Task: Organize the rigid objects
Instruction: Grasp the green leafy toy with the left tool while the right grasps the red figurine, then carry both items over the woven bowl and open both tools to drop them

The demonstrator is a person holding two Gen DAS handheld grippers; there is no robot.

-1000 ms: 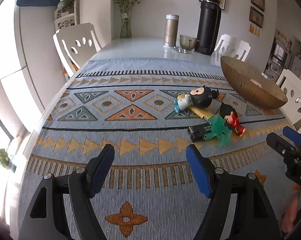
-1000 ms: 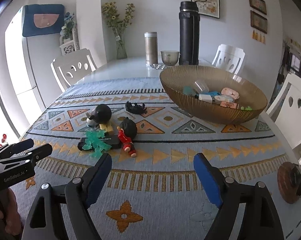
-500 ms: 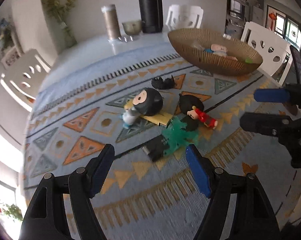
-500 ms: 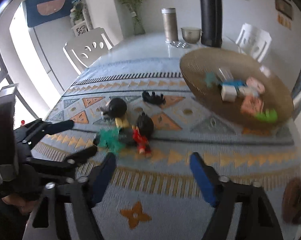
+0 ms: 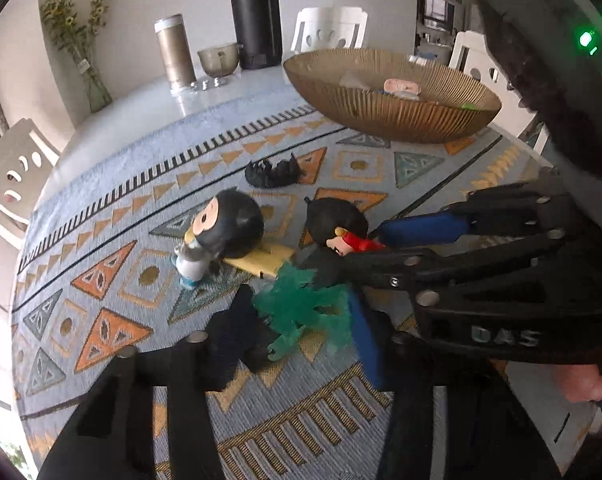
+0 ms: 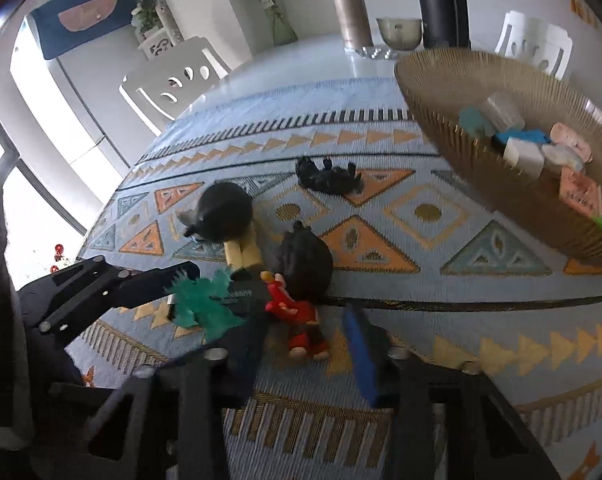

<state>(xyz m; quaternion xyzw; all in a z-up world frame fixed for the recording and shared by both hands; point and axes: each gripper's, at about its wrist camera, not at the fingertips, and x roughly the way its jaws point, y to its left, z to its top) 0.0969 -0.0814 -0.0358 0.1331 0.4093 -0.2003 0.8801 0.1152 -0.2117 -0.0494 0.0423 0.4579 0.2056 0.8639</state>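
Toys lie on a patterned cloth: a green plastic plant on a black block, a red-clad doll with black hair, a round black-headed figure on a yellow piece, and a small black animal. My left gripper is open with its fingers either side of the green plant. My right gripper is open around the red doll's body. A ribbed golden bowl holds several small toys.
A tall black flask, a metal tumbler, a small glass bowl and a flower vase stand at the table's far end. White chairs surround the table.
Both grippers have moved forward and down onto the toy cluster. The left now straddles the green plant, the right straddles the red doll, and they now sit close together.
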